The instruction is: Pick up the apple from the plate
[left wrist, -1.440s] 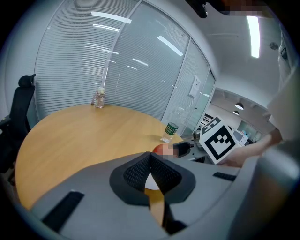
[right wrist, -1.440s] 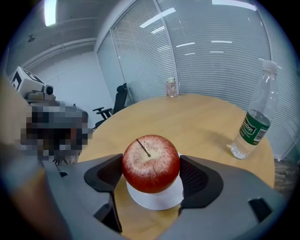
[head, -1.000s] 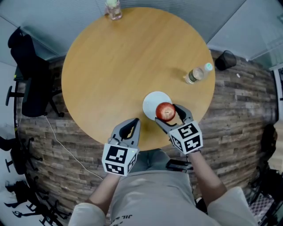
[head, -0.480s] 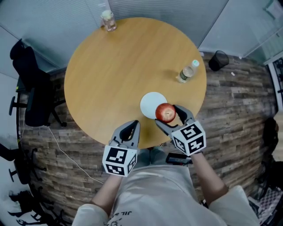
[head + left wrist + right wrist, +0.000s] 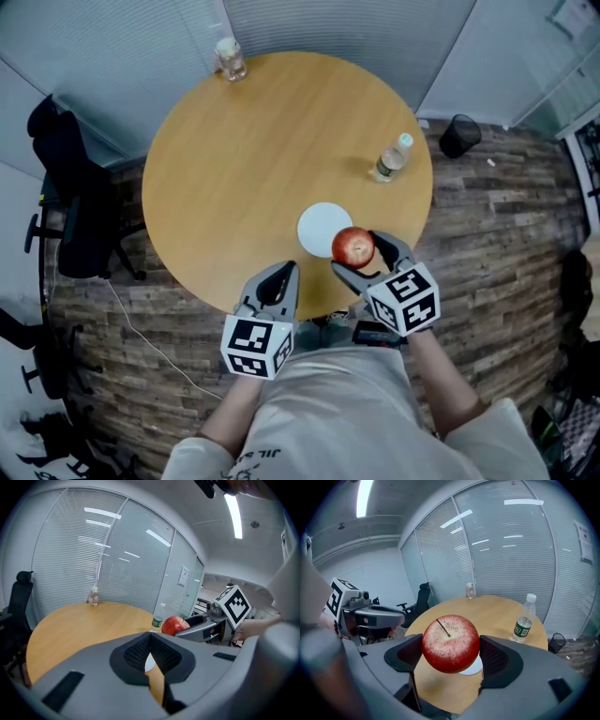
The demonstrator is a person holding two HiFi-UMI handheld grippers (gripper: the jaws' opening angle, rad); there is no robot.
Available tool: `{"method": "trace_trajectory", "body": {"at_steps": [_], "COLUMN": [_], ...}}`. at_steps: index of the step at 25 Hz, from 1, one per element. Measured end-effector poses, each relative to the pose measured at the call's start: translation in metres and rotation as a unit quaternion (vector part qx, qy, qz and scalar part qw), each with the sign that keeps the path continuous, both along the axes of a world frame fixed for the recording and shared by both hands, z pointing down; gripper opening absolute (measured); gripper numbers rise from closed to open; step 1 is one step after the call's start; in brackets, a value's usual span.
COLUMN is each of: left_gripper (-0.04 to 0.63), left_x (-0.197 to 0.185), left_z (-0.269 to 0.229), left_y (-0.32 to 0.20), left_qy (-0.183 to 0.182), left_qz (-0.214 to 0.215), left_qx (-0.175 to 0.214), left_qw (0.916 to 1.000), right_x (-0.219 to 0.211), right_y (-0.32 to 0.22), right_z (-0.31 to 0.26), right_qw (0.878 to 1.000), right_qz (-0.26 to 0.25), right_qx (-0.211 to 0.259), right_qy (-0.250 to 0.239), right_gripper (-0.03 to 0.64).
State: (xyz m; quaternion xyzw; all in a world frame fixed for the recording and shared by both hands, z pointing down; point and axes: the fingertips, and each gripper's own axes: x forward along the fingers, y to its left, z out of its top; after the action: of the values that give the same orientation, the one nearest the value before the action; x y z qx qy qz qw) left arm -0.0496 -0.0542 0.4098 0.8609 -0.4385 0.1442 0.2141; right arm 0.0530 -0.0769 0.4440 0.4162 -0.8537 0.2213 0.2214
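Left gripper (image 5: pixel 151 640): its jaws are meeting at the tips and gripping nothing, leaving a narrow slit below them.
Plate (image 5: pixel 149 662): a white sliver is showing through that slit.
Table (image 5: pixel 70 625): its round wooden top is spreading away to the left.
Apple (image 5: pixel 174 624): it is hanging above the table, right of centre, in the jaws of the right gripper (image 5: pixel 183 626).
Right gripper: it is reaching in from the right, its marker cube (image 5: pixel 233 604) riding above.
Bottle (image 5: pixel 158 618): it is standing upright just left of the apple, farther off.
Jar (image 5: pixel 94 596): it is standing at the table's far edge.
Chair (image 5: pixel 21 597): it is standing at the far left.
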Motion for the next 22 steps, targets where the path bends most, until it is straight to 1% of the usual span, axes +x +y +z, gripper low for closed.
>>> {"method": "trace_trajectory", "body": {"at_steps": [11, 22], "left_gripper": [0.003, 0.003], "left_x": [0.013, 0.017], "left_z": [-0.01, -0.008], "left_y": [0.0, 0.001], "left_qy": [0.002, 0.003], "left_qz": [0.01, 0.012], "left_qx": [0.011, 0.008], "left_qw": [0.9999, 0.9999], "right_x": [-0.005, -0.001], "right_y": [0.002, 0.003], "right_z": [-0.009, -0.009], "right_qw": [1.0, 1.0], "right_qz": [-0.005, -0.002], "right_qx": [0.009, 0.005], "right_qy": [-0.01, -0.012], "right_gripper": [0.387, 0.387]}}
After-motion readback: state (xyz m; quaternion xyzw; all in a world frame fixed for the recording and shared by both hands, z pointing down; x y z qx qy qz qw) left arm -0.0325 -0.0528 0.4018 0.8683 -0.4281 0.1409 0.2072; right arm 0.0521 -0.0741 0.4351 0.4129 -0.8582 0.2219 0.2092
